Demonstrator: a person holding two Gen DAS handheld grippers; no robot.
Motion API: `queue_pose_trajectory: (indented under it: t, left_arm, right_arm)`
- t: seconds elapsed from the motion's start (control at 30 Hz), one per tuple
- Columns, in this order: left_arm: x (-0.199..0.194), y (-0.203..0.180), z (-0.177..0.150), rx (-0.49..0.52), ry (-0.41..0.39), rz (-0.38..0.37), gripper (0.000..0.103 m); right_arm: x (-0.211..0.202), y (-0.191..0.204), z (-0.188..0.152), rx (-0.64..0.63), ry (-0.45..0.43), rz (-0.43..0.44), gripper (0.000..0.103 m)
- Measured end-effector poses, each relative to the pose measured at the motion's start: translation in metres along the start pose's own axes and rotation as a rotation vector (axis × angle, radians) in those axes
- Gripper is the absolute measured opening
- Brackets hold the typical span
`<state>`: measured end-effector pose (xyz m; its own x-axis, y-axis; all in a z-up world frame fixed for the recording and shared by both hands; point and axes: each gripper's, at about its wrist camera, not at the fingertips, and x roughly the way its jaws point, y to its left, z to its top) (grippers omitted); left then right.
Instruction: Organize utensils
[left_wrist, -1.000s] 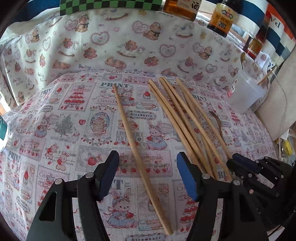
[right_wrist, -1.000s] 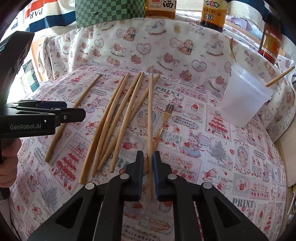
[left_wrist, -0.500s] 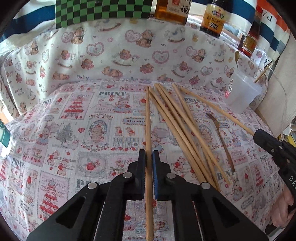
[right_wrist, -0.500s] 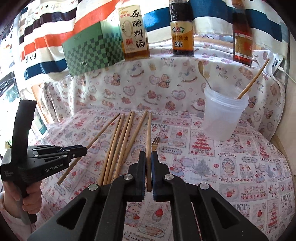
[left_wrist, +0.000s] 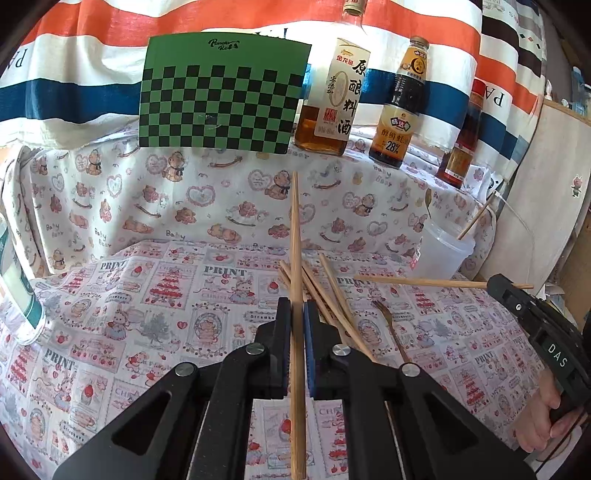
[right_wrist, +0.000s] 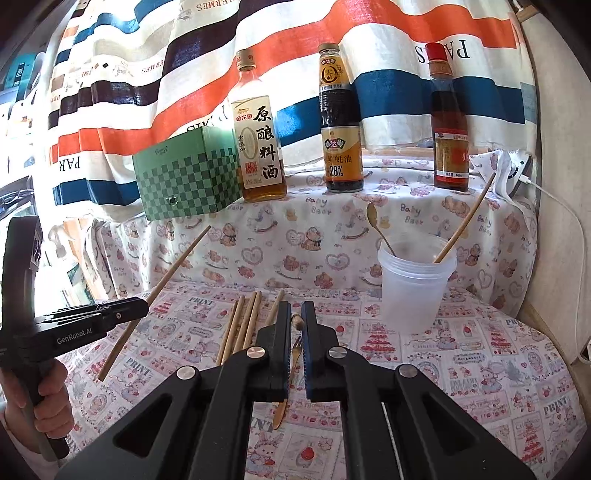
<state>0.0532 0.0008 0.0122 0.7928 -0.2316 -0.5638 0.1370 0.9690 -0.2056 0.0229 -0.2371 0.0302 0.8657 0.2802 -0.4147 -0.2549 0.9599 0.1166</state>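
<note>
My left gripper (left_wrist: 296, 306) is shut on a long wooden chopstick (left_wrist: 294, 236) and holds it lifted, tip pointing up and away; it also shows in the right wrist view (right_wrist: 162, 284). My right gripper (right_wrist: 296, 308) is shut on another chopstick, seen end-on (right_wrist: 297, 322); in the left wrist view that chopstick (left_wrist: 424, 282) sticks out level from the gripper body (left_wrist: 532, 325). Several chopsticks (right_wrist: 243, 325) and a small brass fork (right_wrist: 286, 380) lie on the printed cloth. A clear plastic cup (right_wrist: 413, 284) at the right holds a spoon (right_wrist: 378, 229) and one chopstick (right_wrist: 465, 221).
A green checkered box (right_wrist: 188, 181) and three sauce bottles (right_wrist: 341, 122) stand on the raised ledge behind. A white and green container (left_wrist: 16, 288) stands at the left edge. A white cable (right_wrist: 576, 229) hangs at the right wall.
Both grippers have risen with their chopsticks clear of the cloth. The left gripper went from open a second ago to shut on its chopstick, which now tilts upward.
</note>
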Motion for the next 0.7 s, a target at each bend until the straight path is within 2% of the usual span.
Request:
queue_pose_trajectory:
  t: [0.1,0.17,0.23,0.33,0.5,0.57,0.6,0.63,0.7]
  left_arm:
    - [0.007,0.001,-0.002,-0.006,0.045,-0.003,0.006]
    - [0.020,0.001,-0.008,0.007,0.131,0.037,0.006]
    - [0.031,0.004,-0.012,-0.002,0.180,0.060,0.006]
    - [0.037,-0.001,-0.017,0.039,0.195,0.110,0.006]
    - [0.046,-0.004,-0.023,0.062,0.251,0.115,0.006]
    - [0.049,-0.006,-0.026,0.084,0.268,0.141,0.017]
    - [0.048,-0.010,-0.028,0.109,0.270,0.145,0.035]
    - [0.045,-0.015,-0.031,0.147,0.261,0.162,0.045]
    - [0.039,-0.023,-0.039,0.199,0.269,0.205,0.045]
  right_arm:
    - [0.002,0.000,-0.002,0.000,0.015,0.003,0.006]
    - [0.003,0.000,-0.003,-0.002,0.019,0.000,0.006]
    - [0.003,0.000,-0.003,-0.005,0.022,-0.004,0.006]
    - [0.003,0.001,-0.003,-0.009,0.025,-0.002,0.006]
    - [0.002,0.001,-0.003,-0.008,0.014,-0.006,0.006]
    - [0.002,-0.001,-0.003,-0.002,0.012,-0.002,0.006]
    - [0.001,-0.002,-0.003,0.004,0.010,0.000,0.006]
    - [0.000,-0.004,-0.002,0.010,0.009,0.002,0.006]
    - [-0.003,-0.006,0.000,0.025,0.004,0.009,0.006]
